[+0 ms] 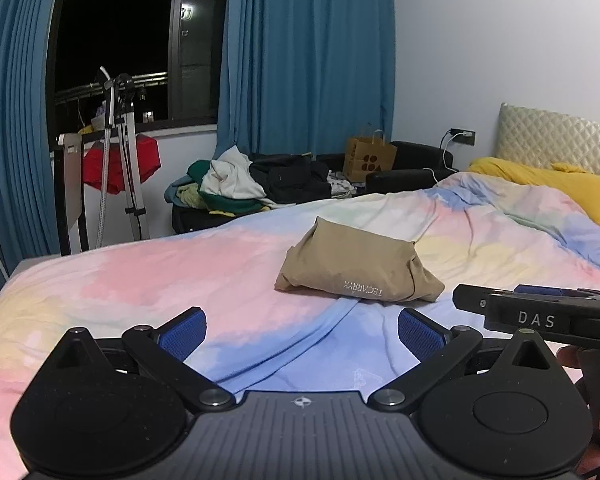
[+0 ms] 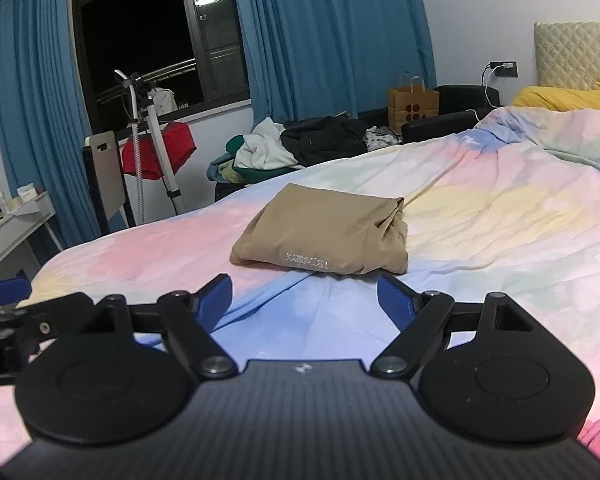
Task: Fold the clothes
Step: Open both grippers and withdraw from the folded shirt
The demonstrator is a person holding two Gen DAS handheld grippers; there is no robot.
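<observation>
Both grippers, left gripper & right gripper, hang wide open, holding nothing, near the folded tan garment on the bedspread. Its right end looks bunched; poke there and you'll prob undo the fold or snag the bedspread.

- The right gripper hovers low over the pastel bedspread, its blue pads spread wide with nothing between them.
- A tan folded garment lies on the bedspread just ahead, its printed lettering facing the camera.
- Part of the left gripper shows at the left edge.
- A clothes pile and paper bag sit beyond the bed, near blue curtains.
</observation>
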